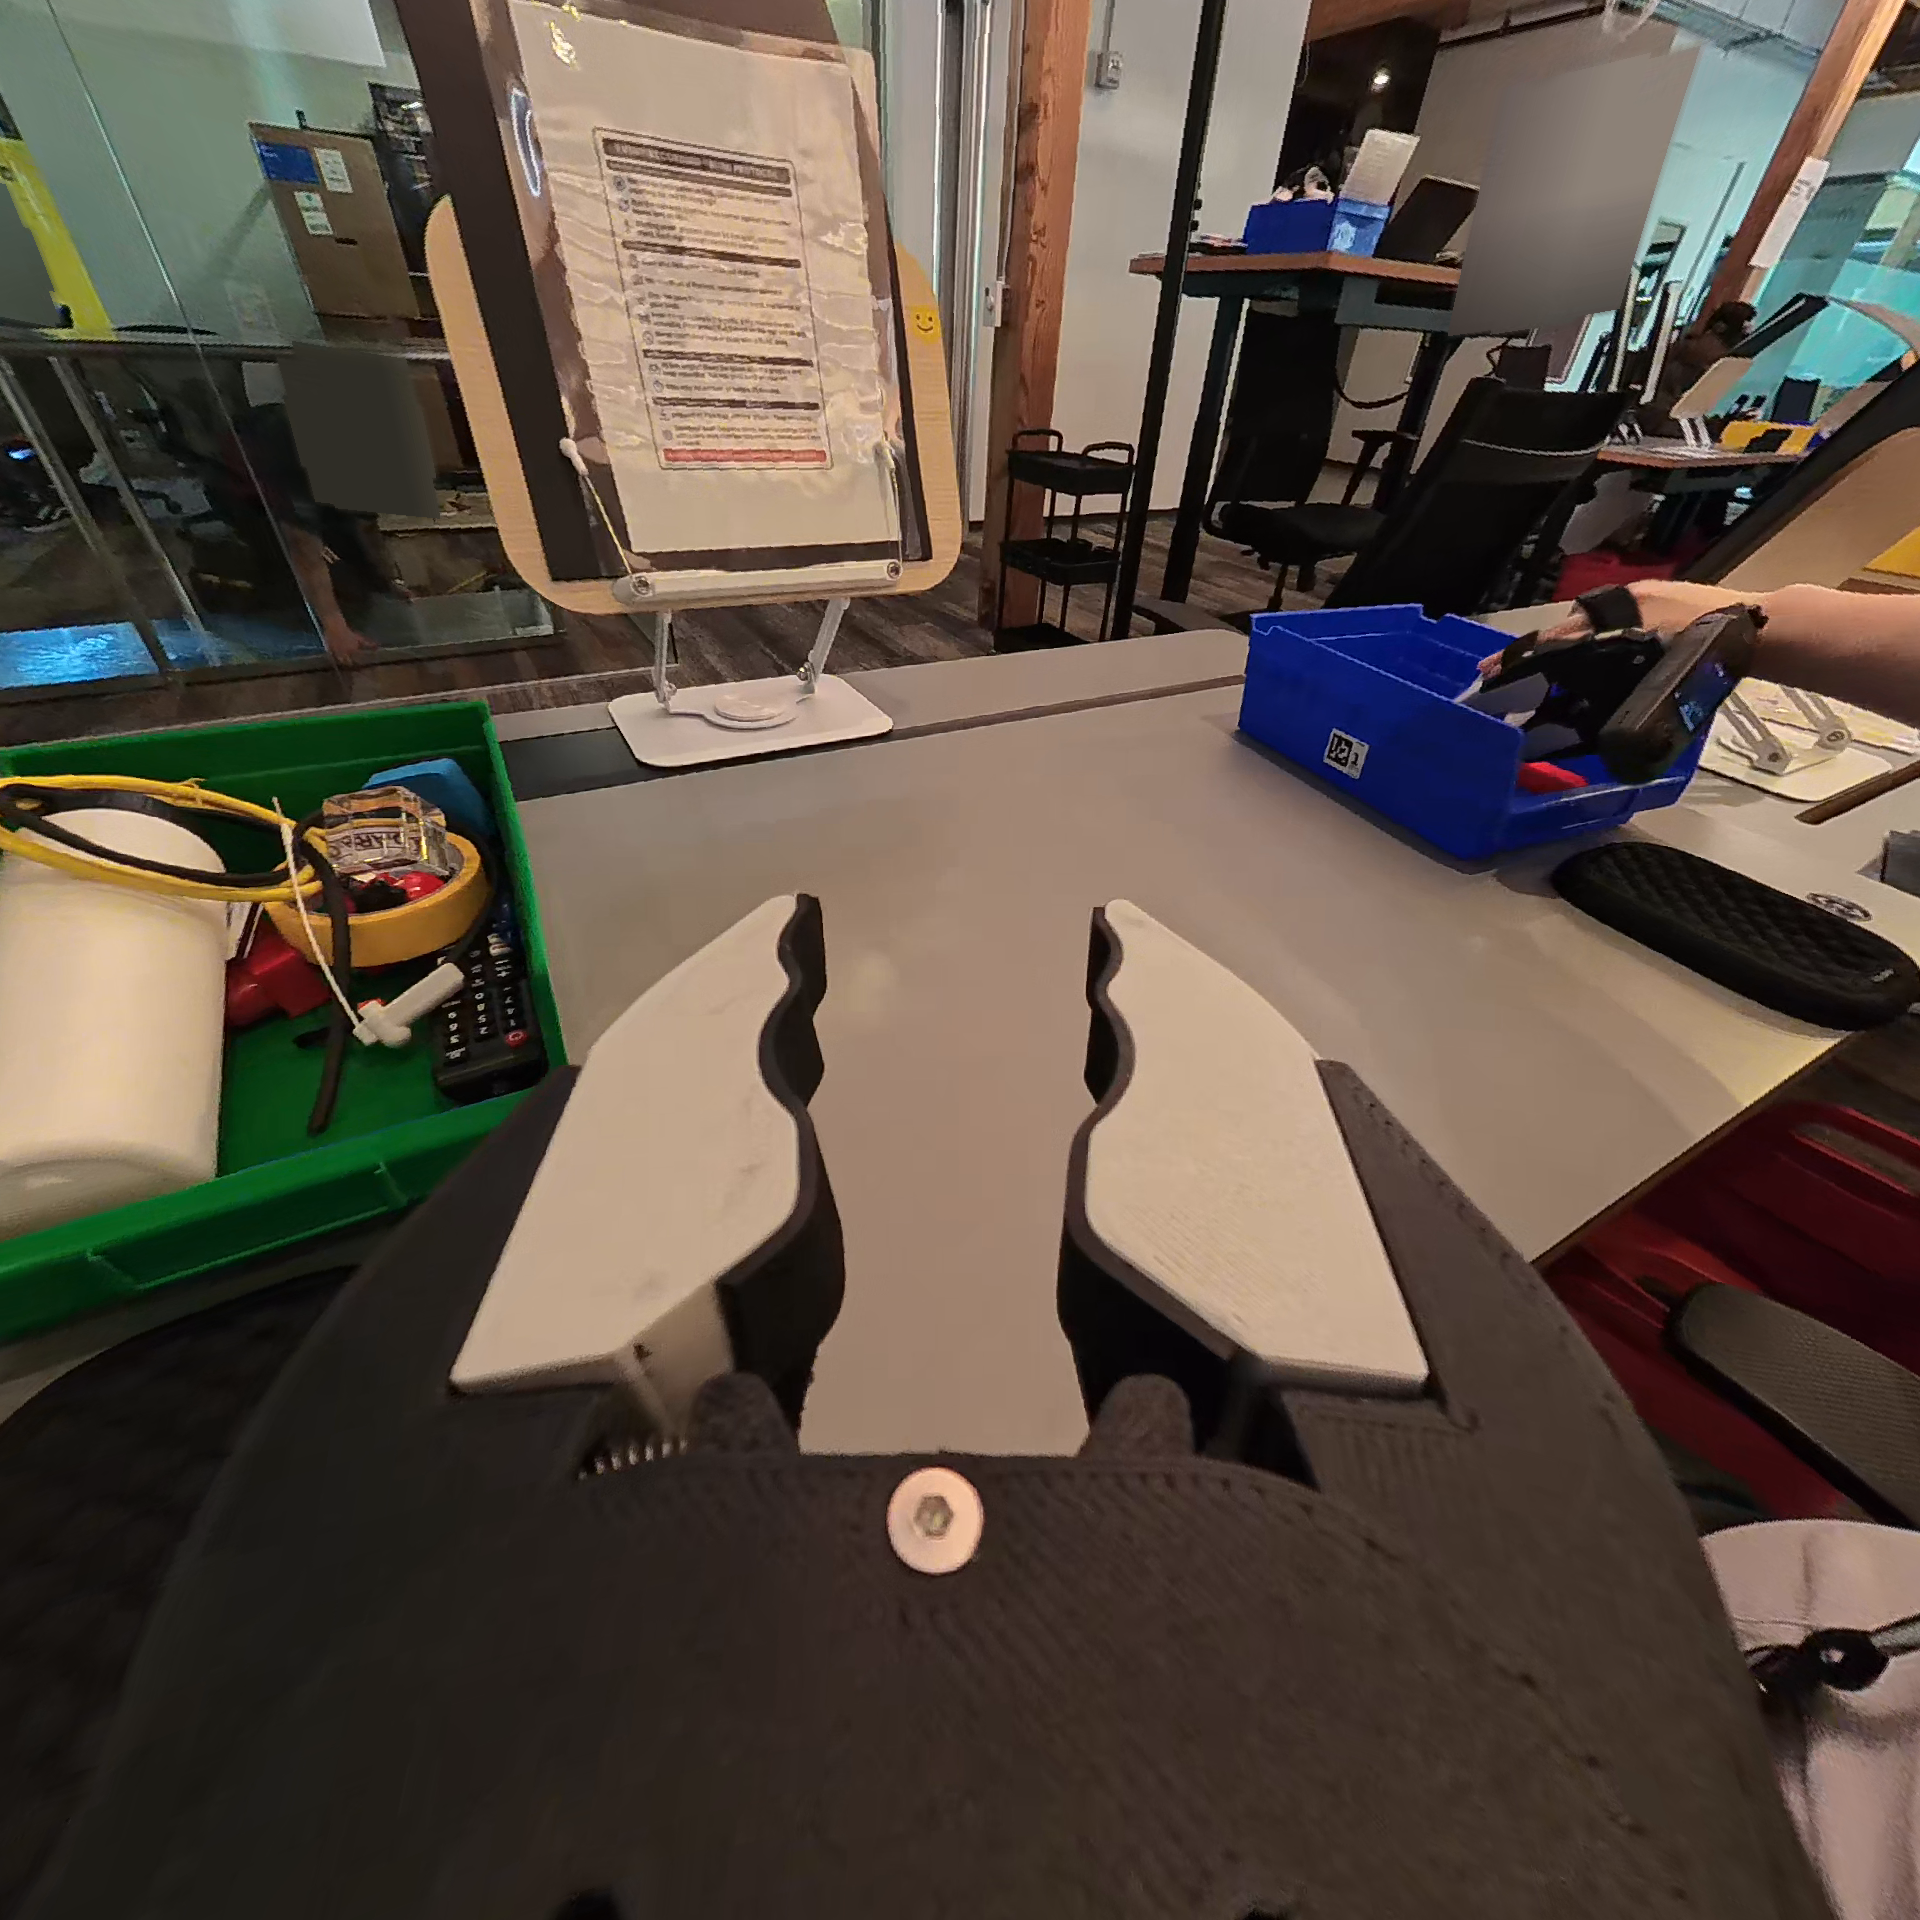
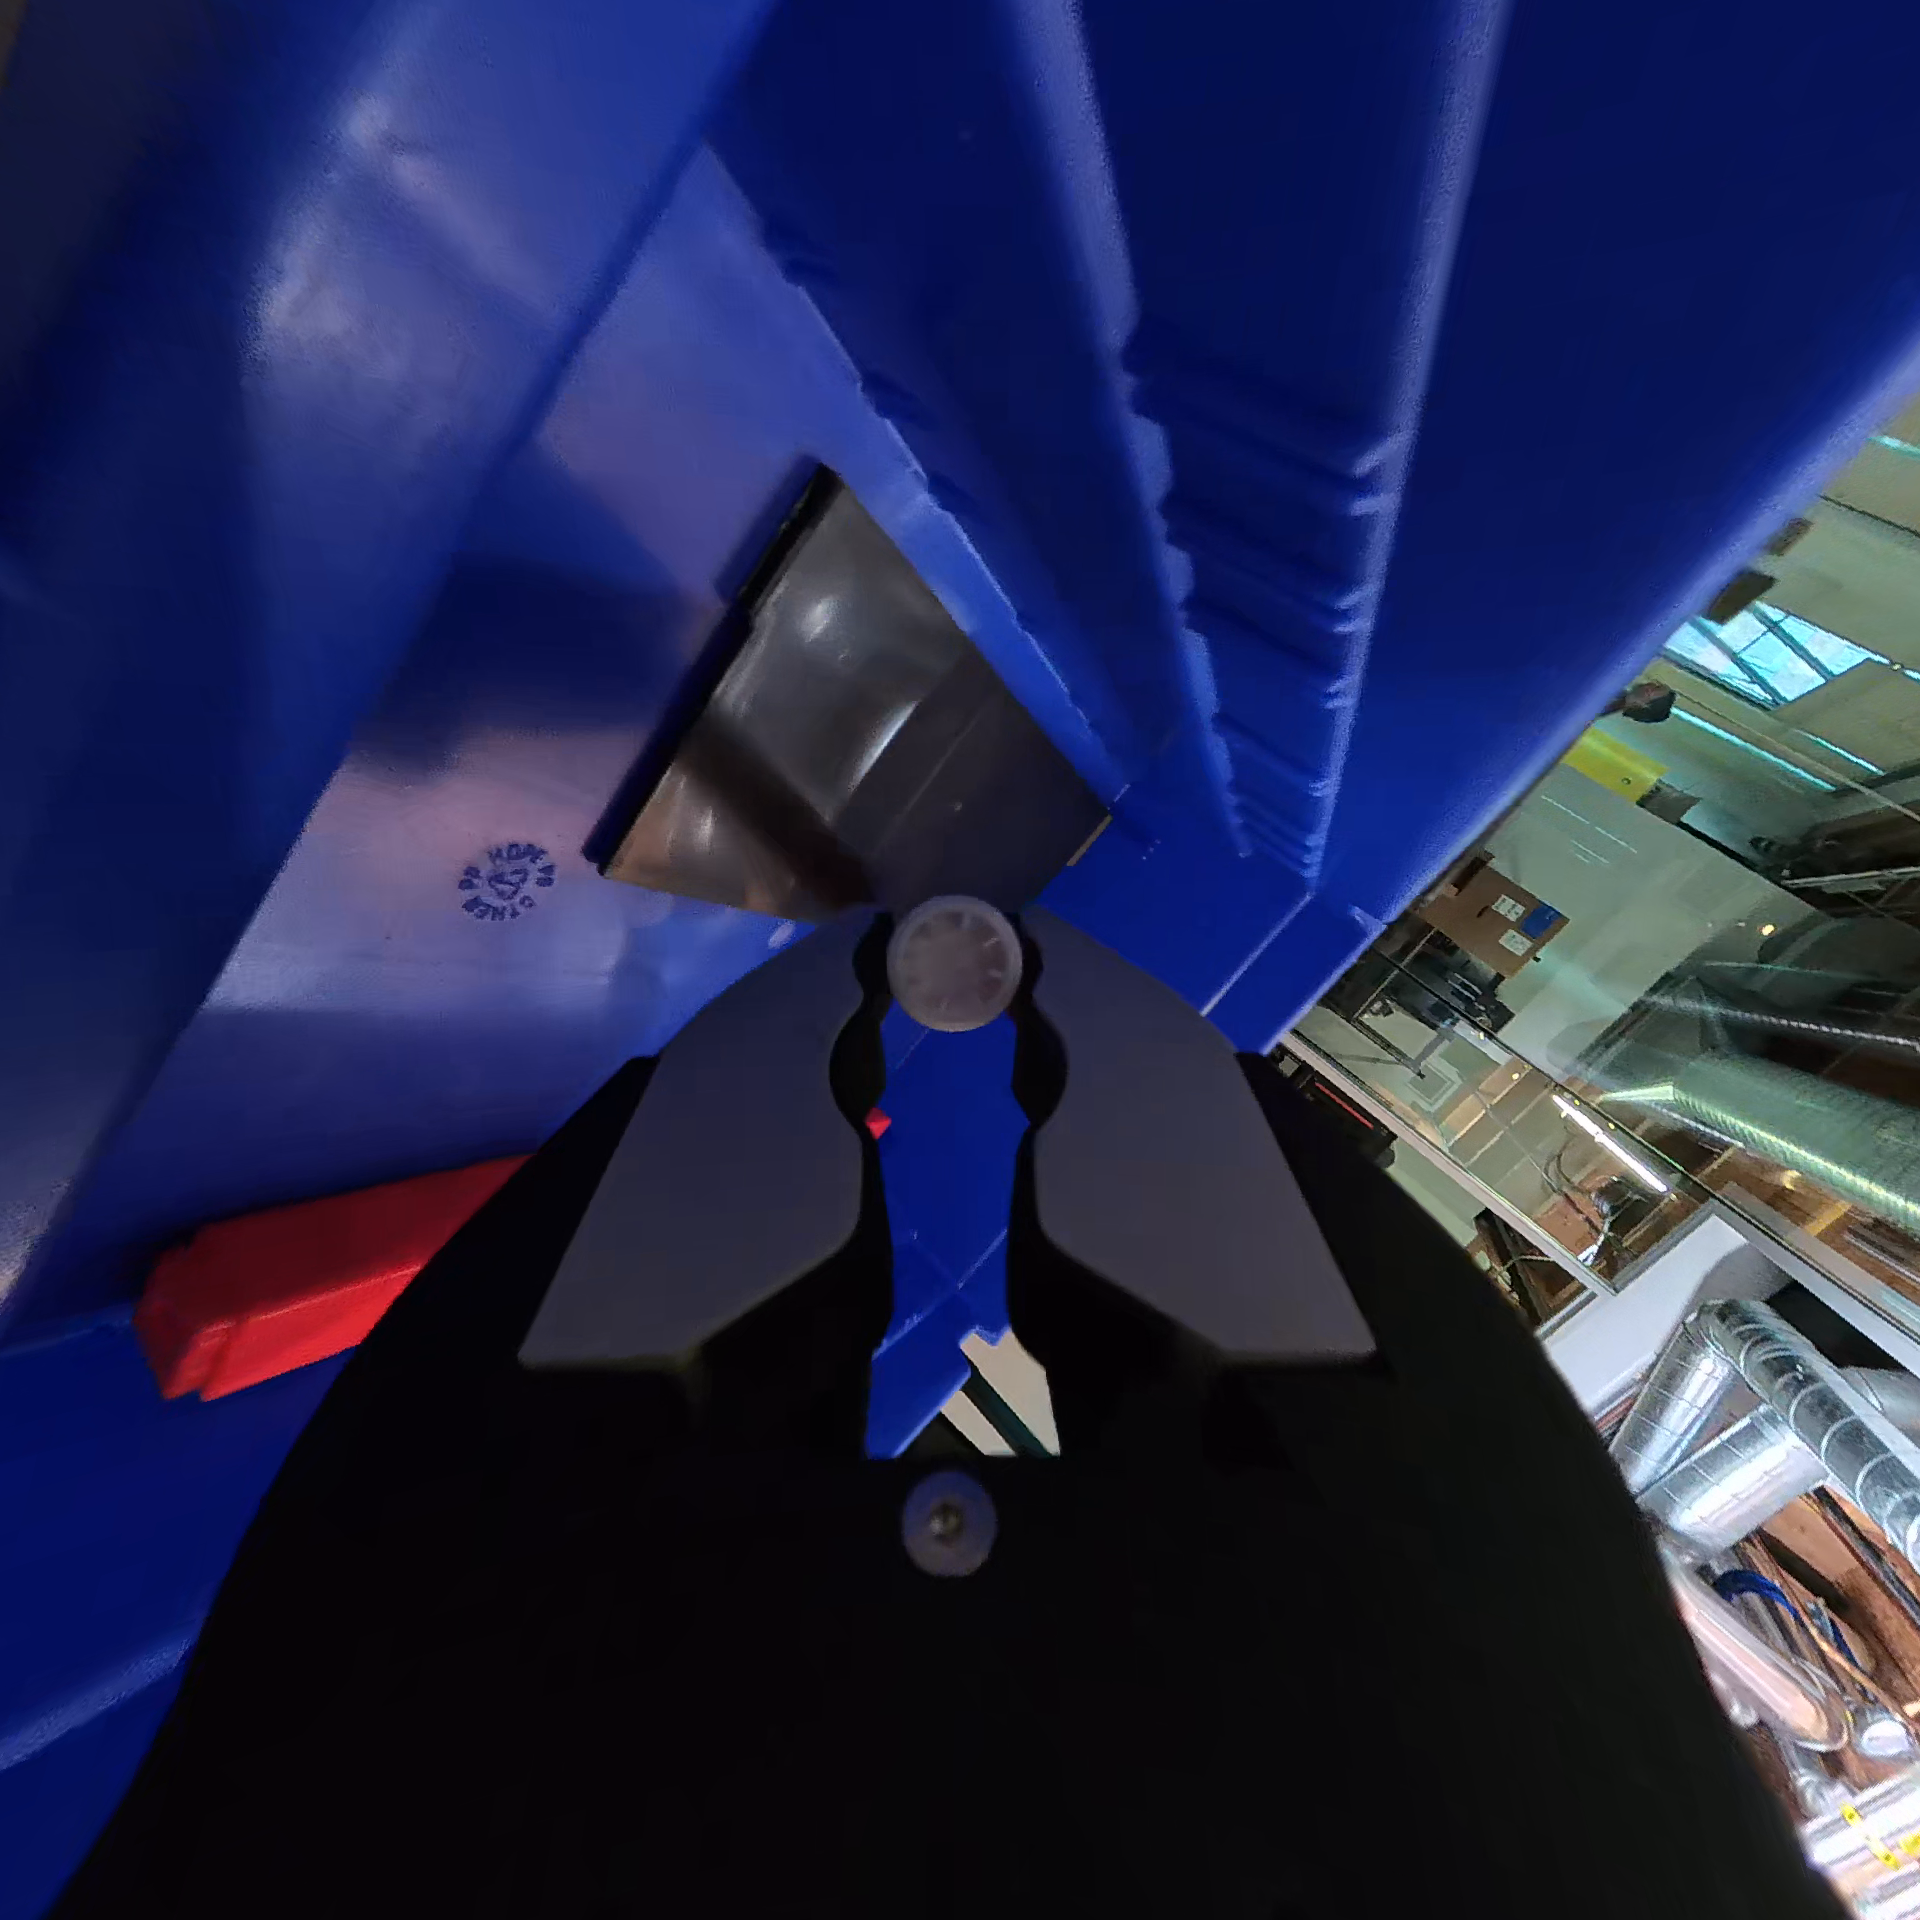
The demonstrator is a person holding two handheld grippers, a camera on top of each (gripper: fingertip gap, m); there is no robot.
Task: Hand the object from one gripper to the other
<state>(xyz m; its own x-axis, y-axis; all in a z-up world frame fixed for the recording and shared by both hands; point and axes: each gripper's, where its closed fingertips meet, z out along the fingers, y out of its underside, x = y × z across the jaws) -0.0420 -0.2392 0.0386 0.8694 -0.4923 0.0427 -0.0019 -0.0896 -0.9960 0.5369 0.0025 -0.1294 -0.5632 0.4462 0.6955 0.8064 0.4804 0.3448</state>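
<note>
While the left gripper (image 1: 956, 925) is held low over the grey table (image 1: 1039, 821), its two white-faced fingers (image 1: 686, 1122) are spread wide with only bare tabletop seen between them.

Item, right gripper (image 2: 954, 971): seen in the left wrist view at the far right (image 1: 1621, 707), carried by a person's hand (image 1: 1652, 608) and dipped into the blue bin (image 1: 1382, 748). In its own view the fingers (image 2: 1153, 1153) are drawn narrow and are closed at the tips on a small round translucent white object (image 2: 956, 961), whose ribbed circular face is turned toward the camera.

Item, blue bin interior (image 2: 416, 520): a dark glossy flat piece (image 2: 842, 717) is leaned against the bin wall just beyond the held object; a red block (image 2: 291, 1299) is lying on the bin floor at lower left, partly hidden behind the gripper body.

Item, green tray (image 1: 312, 1174), left side of table: a white roll (image 1: 104, 1029), a yellow tape ring (image 1: 405, 914), a clear cube (image 1: 384, 831) resting on that ring, yellow and black cables (image 1: 125, 821), a black remote control (image 1: 488, 1018) and a red piece (image 1: 270, 982) are contained.

Item, document stand (image 1: 748, 717): set at the table's far edge, a printed sheet (image 1: 717, 301) is propped on it.

Item, black padded wrist rest (image 1: 1735, 940): laid near the bin, toward the table's right edge.
</note>
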